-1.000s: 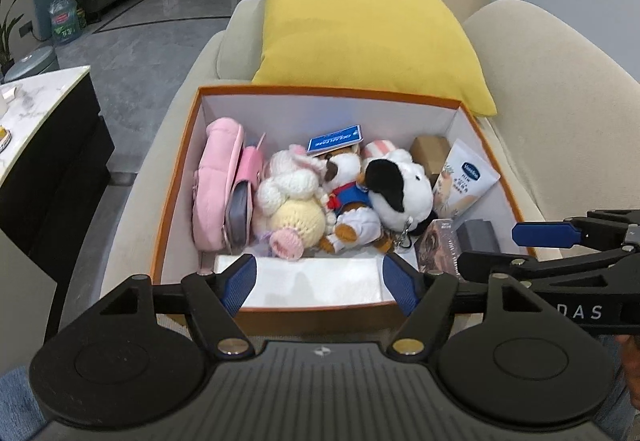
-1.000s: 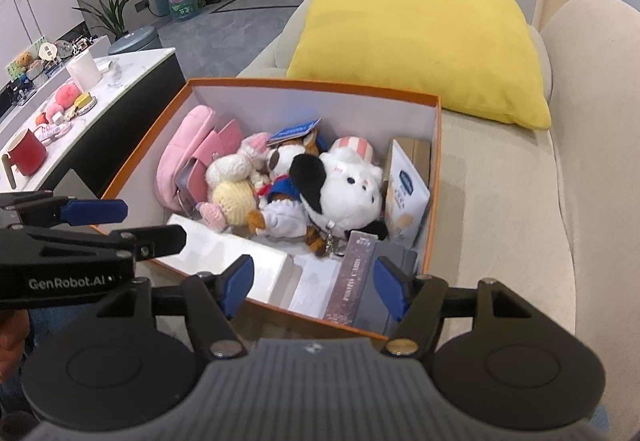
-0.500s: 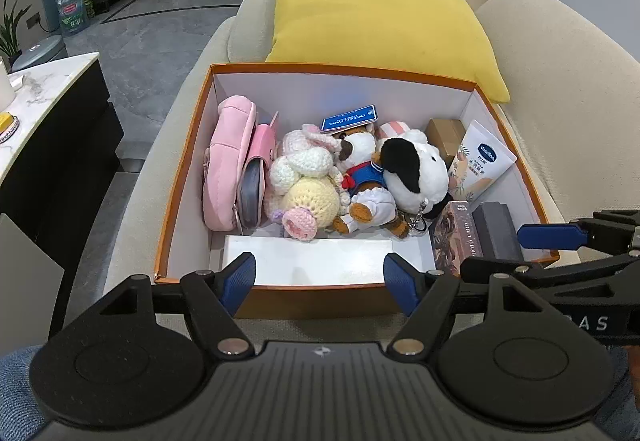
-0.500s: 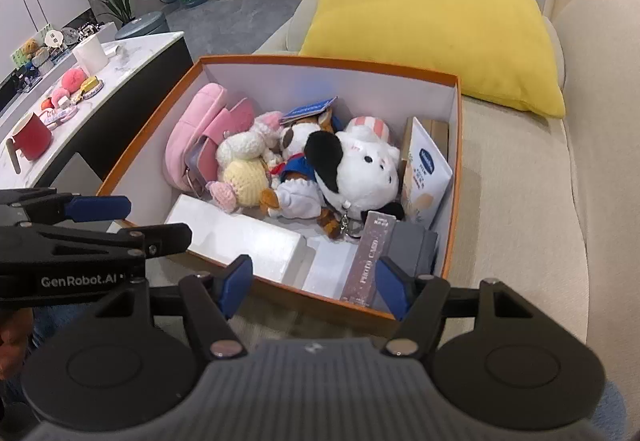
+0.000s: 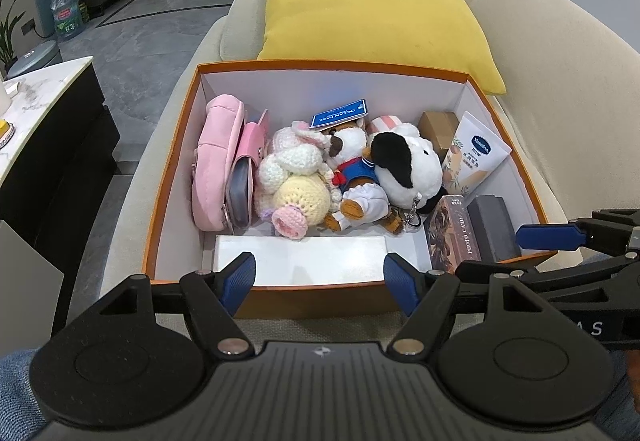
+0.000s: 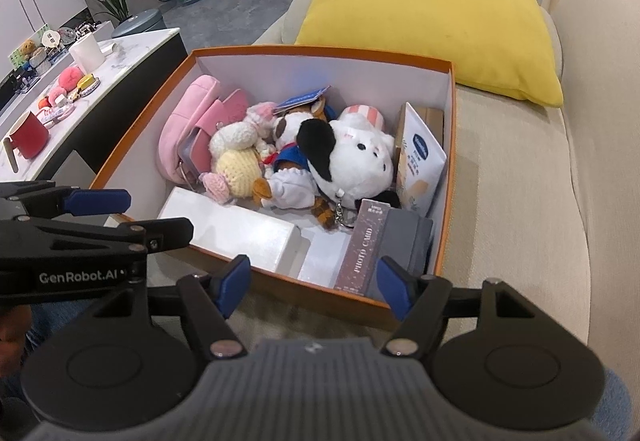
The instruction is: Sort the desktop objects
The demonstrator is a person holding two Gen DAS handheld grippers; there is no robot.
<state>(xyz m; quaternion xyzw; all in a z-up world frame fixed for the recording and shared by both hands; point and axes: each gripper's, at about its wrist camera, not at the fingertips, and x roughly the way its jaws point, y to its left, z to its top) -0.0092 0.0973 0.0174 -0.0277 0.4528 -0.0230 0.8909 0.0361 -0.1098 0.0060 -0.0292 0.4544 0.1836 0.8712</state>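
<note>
On the sofa (image 5: 568, 89), one orange box (image 5: 172, 177) sits open-topped with white inner walls; every place below is given relative to this box.

- Yellow cushion (image 5: 372, 13): directly behind the box, leaning against the sofa back, touching or nearly touching the rear rim.
- Counter (image 6: 120, 57): well to the box's left, carrying a red mug (image 6: 28, 135), a white cup (image 6: 86, 53) and small trinkets, apparently what is left to sort.
- Pink pouch (image 5: 216, 169): inside, stood on edge against the left wall, likely to save floor space.
- Black-and-white plush (image 5: 404, 165): inside, centre-right, lying on its side atop the pile.
- Crocheted toy (image 5: 292, 181) and sailor-suit bear (image 5: 352, 169): inside, centre, packed together between pouch and plush.
- White flat box (image 5: 300, 259): inside, lying flat along the near wall.
- Lotion tube (image 5: 472, 157): inside, propped against the right wall, beside a small brown carton (image 5: 438, 125).
- Photo card box (image 5: 452, 233) and grey case (image 5: 494, 227): inside, near-right corner, side by side.
- Blue tag (image 5: 339, 113): inside, rear centre, resting on the toys.

Left hand-held gripper (image 5: 319, 275): just outside the near wall, fingers spread, carrying nothing. Right hand-held gripper (image 6: 314, 287): near the front-right corner, likewise spread and empty. Judged: both poised over a filled box between placements.
</note>
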